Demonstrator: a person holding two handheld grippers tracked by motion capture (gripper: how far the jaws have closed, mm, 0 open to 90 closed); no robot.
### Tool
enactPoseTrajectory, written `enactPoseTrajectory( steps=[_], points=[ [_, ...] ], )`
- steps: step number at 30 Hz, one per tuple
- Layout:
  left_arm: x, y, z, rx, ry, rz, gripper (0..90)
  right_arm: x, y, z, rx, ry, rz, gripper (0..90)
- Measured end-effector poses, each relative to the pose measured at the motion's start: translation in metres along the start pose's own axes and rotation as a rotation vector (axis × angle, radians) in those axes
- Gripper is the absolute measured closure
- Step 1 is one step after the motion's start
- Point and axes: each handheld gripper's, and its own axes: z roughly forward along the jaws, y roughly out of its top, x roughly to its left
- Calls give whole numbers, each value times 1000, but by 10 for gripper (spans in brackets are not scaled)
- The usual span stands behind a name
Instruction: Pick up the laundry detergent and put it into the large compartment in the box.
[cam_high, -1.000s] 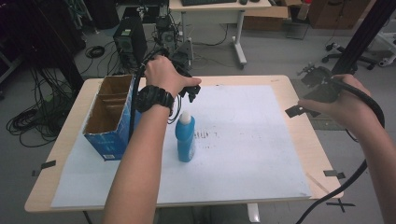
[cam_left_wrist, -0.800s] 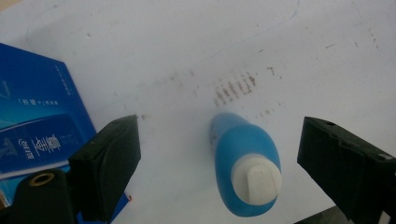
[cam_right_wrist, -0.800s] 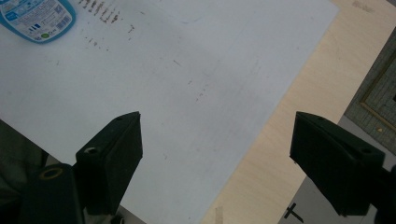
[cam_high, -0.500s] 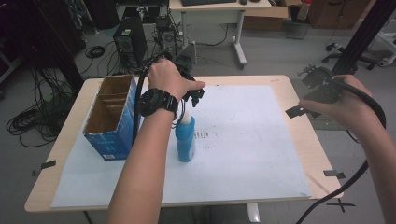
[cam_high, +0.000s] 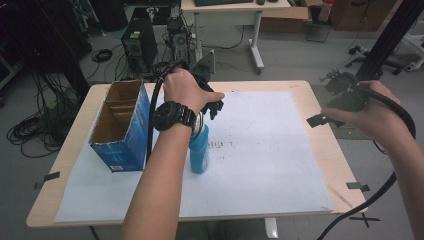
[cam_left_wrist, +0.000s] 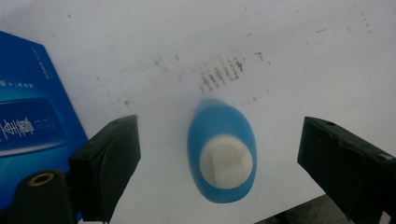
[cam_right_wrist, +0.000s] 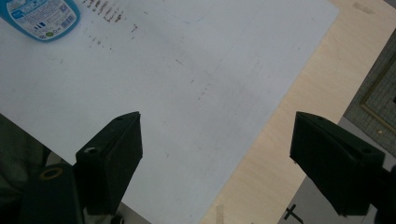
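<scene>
Blue plastic bottle with a white cap (cam_left_wrist: 222, 158) stands upright on the white paper sheet (cam_high: 270, 150) that covers the pale wooden table (cam_high: 75, 130), just right of the open blue cardboard box with inner dividers (cam_high: 120, 125), close to it though I cannot tell whether they touch. In the high view the bottle's body (cam_high: 199, 152) shows below the person's left wrist, which wears a black watch (cam_high: 173, 116). The left gripper (cam_high: 212, 105) hangs right above the bottle, pointing down; in the left gripper view its black jaws stand wide apart, one on each side of the cap, with clear space between each jaw and the bottle, so it grips nothing. A patch of dark smudges (cam_left_wrist: 224, 74) marks the paper just beyond the bottle. The right gripper (cam_high: 320, 119) is held at the table's right edge, well apart from the bottle; in the right gripper view its jaws are also spread wide and empty, over paper and bare wood, with the bottle's labelled base (cam_right_wrist: 39, 16) at the top left corner
</scene>
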Motion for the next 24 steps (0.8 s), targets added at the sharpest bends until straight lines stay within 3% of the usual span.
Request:
enactPoseTrajectory(
  steps=[24],
  points=[
    [-2,-6,14,20,0,-23,130,-1,-2,1,3,3,2,169]
  ],
)
